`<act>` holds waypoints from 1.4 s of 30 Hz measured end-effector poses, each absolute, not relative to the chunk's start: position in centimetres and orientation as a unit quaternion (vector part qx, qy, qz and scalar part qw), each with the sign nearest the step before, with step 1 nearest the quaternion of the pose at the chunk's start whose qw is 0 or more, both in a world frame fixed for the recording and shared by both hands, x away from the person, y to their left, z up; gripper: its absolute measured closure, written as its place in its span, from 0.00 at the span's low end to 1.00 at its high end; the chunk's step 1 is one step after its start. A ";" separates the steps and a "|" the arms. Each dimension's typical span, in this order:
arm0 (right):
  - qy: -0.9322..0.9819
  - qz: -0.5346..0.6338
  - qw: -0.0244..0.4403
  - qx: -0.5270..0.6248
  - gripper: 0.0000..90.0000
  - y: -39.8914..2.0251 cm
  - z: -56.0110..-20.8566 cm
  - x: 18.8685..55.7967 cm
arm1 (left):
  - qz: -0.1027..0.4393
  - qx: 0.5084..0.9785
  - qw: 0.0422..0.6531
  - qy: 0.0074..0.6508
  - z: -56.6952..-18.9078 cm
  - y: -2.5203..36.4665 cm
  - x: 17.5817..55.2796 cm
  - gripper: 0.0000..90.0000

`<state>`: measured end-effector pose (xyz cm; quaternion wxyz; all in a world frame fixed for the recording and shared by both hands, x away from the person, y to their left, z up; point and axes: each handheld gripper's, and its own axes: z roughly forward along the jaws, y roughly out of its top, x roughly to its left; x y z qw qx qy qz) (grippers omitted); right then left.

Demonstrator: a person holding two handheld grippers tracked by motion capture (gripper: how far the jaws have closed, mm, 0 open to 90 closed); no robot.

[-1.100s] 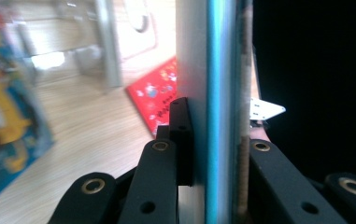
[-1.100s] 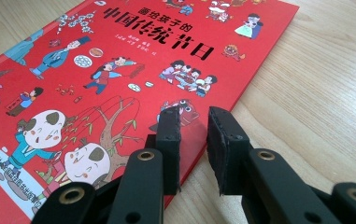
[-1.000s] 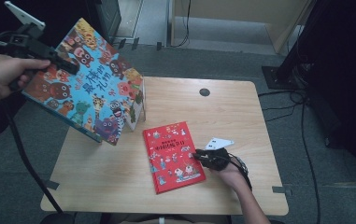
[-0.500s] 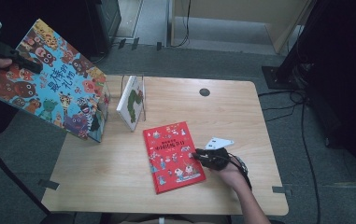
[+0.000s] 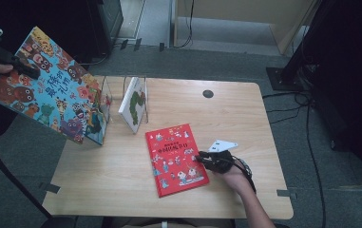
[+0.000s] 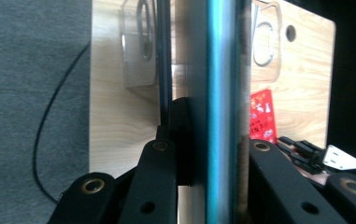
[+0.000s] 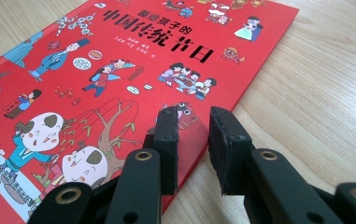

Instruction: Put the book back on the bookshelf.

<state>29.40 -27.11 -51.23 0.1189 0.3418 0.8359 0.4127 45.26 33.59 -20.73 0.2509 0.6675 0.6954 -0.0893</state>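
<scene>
Jaws, left gripper [image 5: 26, 71]: clamped on colourful book [image 5: 50, 90], held off counter [image 5: 245, 123] edge.
Jaws, right gripper [image 7: 192, 140]: apart, empty, over red book [image 7: 119, 70] edge.

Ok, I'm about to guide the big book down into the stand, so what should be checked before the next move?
1. Left gripper clamped on the colourful book: ok, jaws pinch its edge in the left gripper view.
2. Book clear of the table: ok, it is held tilted off the left edge.
3. Clear stand has a free slot: cannot tell, the book hides part of it.
4. White book stays upright in the stand: ok.
5. Red book out of the way: ok, it lies flat near the right gripper, whose jaws are open at its edge.
</scene>
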 end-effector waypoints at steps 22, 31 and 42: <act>0.837 0.413 0.121 0.338 0.80 -27.0 -51.3 29.4 | -0.066 0.683 0.222 0.693 -24.0 30.2 48.0 0.90; 0.837 0.413 0.122 0.338 0.78 -27.0 -51.3 29.3 | -0.056 0.691 0.199 0.692 -24.8 29.1 48.4 0.90; 0.830 0.422 0.109 0.348 0.74 -27.1 -51.4 29.5 | -0.052 0.706 0.198 0.679 -23.5 28.9 48.0 0.81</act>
